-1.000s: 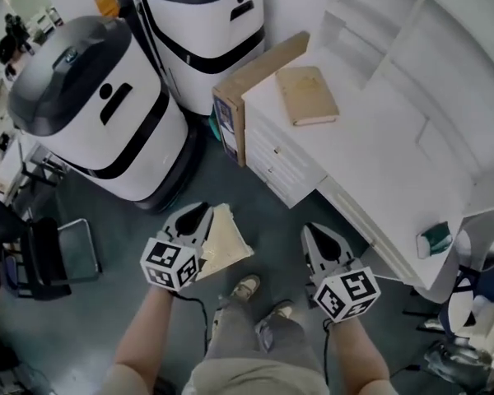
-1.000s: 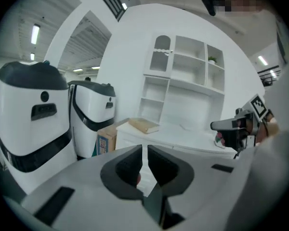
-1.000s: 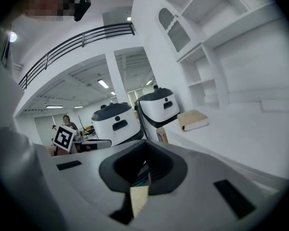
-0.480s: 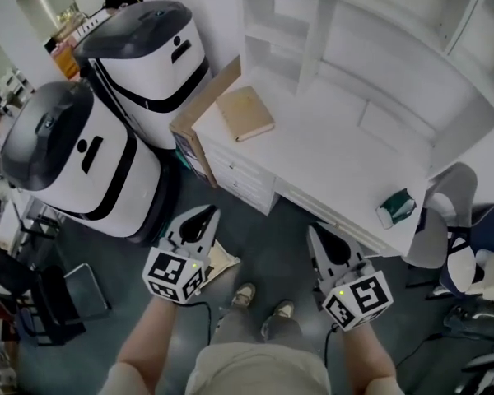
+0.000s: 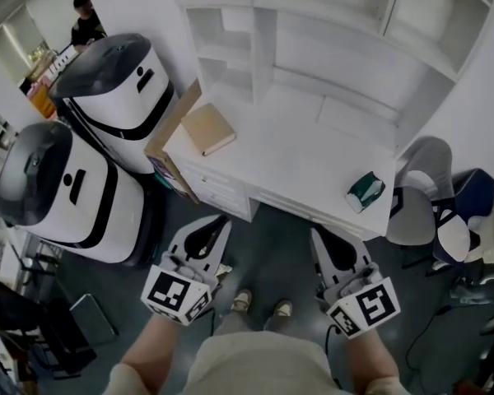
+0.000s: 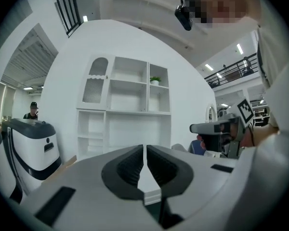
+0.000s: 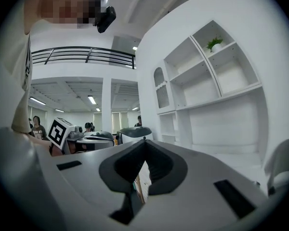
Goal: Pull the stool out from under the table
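white left gripper (image 5: pixel 215 222), black-patterned marker cube (image 5: pixel 178 295)

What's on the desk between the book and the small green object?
Nothing: head view shows bare white desk between the book and the small green object.

White table (image 5: pixel 305 167) with drawers and shelves, beige stool (image 5: pixel 224 267) barely visible before it

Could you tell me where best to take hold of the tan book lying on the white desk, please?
Probably its near edge, from the desk's front. The book lies flat and closed near the left front corner, its thick edge turned toward the person, so jaws could pinch across it there.
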`<state>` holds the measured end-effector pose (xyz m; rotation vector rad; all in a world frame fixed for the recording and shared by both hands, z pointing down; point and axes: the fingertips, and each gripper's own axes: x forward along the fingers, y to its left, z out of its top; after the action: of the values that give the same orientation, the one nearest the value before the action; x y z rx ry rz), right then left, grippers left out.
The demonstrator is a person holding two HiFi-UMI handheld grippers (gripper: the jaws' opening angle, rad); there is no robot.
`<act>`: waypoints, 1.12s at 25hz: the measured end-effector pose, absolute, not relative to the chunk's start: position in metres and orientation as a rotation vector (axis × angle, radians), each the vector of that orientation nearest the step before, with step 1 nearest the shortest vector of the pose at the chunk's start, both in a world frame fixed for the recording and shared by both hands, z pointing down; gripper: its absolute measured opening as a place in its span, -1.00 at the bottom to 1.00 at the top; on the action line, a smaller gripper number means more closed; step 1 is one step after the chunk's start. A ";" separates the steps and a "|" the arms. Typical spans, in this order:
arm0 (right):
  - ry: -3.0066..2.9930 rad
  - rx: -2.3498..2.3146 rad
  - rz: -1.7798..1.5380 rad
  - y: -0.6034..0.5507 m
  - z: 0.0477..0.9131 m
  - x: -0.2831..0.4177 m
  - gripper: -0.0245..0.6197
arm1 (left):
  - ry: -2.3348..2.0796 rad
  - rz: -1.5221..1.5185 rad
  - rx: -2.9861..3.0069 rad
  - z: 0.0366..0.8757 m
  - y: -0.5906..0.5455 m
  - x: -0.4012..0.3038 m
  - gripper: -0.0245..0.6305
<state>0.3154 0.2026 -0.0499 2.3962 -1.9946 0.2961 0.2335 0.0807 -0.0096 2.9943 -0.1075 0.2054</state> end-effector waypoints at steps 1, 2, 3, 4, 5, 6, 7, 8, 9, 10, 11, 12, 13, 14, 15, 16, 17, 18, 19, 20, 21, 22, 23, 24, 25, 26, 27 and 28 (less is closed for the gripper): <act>-1.991 2.410 0.289 0.209 -0.055 0.316 -0.86 | -0.092 0.192 2.998 -0.016 0.086 0.237 -0.81; -1.992 2.424 0.285 0.214 -0.061 0.317 -0.86 | -0.075 0.178 3.003 -0.022 0.090 0.240 -0.81; -2.000 2.439 0.286 0.219 -0.068 0.317 -0.86 | -0.059 0.165 3.010 -0.029 0.094 0.244 -0.81; -2.011 2.451 0.286 0.225 -0.075 0.315 -0.86 | -0.043 0.151 3.015 -0.035 0.098 0.246 -0.81; -2.021 2.458 0.279 0.230 -0.082 0.313 -0.86 | -0.029 0.136 3.019 -0.041 0.102 0.248 -0.81; -2.025 2.463 0.261 0.235 -0.090 0.310 -0.86 | -0.017 0.118 3.020 -0.047 0.106 0.248 -0.81; -2.023 2.467 0.235 0.240 -0.097 0.308 -0.86 | -0.004 0.099 3.019 -0.054 0.109 0.249 -0.81; -2.016 2.470 0.206 0.244 -0.104 0.306 -0.86 | 0.011 0.081 3.018 -0.060 0.113 0.249 -0.81; -2.002 2.475 0.181 0.248 -0.109 0.306 -0.86 | 0.027 0.067 3.019 -0.065 0.117 0.250 -0.81; -1.983 2.480 0.164 0.252 -0.112 0.306 -0.86 | 0.043 0.058 3.025 -0.069 0.121 0.252 -0.81; -1.964 2.488 0.157 0.256 -0.114 0.307 -0.86 | 0.056 0.052 3.035 -0.073 0.125 0.254 -0.81; -1.949 2.498 0.159 0.260 -0.116 0.308 -0.86 | 0.068 0.047 3.047 -0.076 0.129 0.256 -0.81; -1.941 2.508 0.167 0.264 -0.118 0.307 -0.86 | 0.081 0.044 3.057 -0.079 0.134 0.257 -0.81; -1.937 2.519 0.175 0.268 -0.120 0.307 -0.86 | 0.096 0.041 3.062 -0.082 0.139 0.258 -0.81; -1.934 2.529 0.179 0.272 -0.121 0.306 -0.86 | 0.114 0.040 3.064 -0.085 0.144 0.259 -0.81; -1.927 2.539 0.180 0.275 -0.123 0.306 -0.86 | 0.131 0.039 3.065 -0.086 0.149 0.260 -0.81; -1.917 2.547 0.180 0.277 -0.123 0.307 -0.86 | 0.145 0.039 3.065 -0.087 0.151 0.261 -0.81; -1.907 2.554 0.180 0.279 -0.124 0.308 -0.86 | 0.157 0.038 3.064 -0.088 0.153 0.263 -0.81; -1.898 2.558 0.180 0.279 -0.124 0.309 -0.86 | 0.167 0.034 3.062 -0.088 0.154 0.265 -0.81; -1.892 2.561 0.180 0.280 -0.124 0.309 -0.86 | 0.174 0.030 3.061 -0.088 0.155 0.267 -0.81; -1.888 2.560 0.179 0.280 -0.125 0.309 -0.86 | 0.178 0.027 3.061 -0.088 0.155 0.268 -0.81; -1.887 2.558 0.176 0.279 -0.126 0.309 -0.86 | 0.181 0.026 3.062 -0.087 0.155 0.268 -0.81; -1.886 2.555 0.173 0.279 -0.127 0.309 -0.86 | 0.182 0.027 3.062 -0.087 0.154 0.268 -0.81; -1.883 2.551 0.170 0.278 -0.127 0.309 -0.86 | 0.183 0.029 3.058 -0.087 0.154 0.268 -0.81; -1.878 2.548 0.169 0.278 -0.128 0.309 -0.86 | 0.184 0.032 3.053 -0.087 0.153 0.268 -0.81; -1.874 2.546 0.171 0.278 -0.128 0.309 -0.86 | 0.184 0.038 3.050 -0.087 0.153 0.267 -0.81; -1.872 2.544 0.174 0.279 -0.128 0.309 -0.86 | 0.183 0.048 3.049 -0.086 0.153 0.266 -0.81; -1.872 2.539 0.177 0.279 -0.128 0.309 -0.86 | 0.179 0.059 3.050 -0.085 0.153 0.265 -0.81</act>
<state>0.3093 0.2789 -0.1282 2.5392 -1.8722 0.1773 0.2655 0.1531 -0.0845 3.0501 0.1793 0.0594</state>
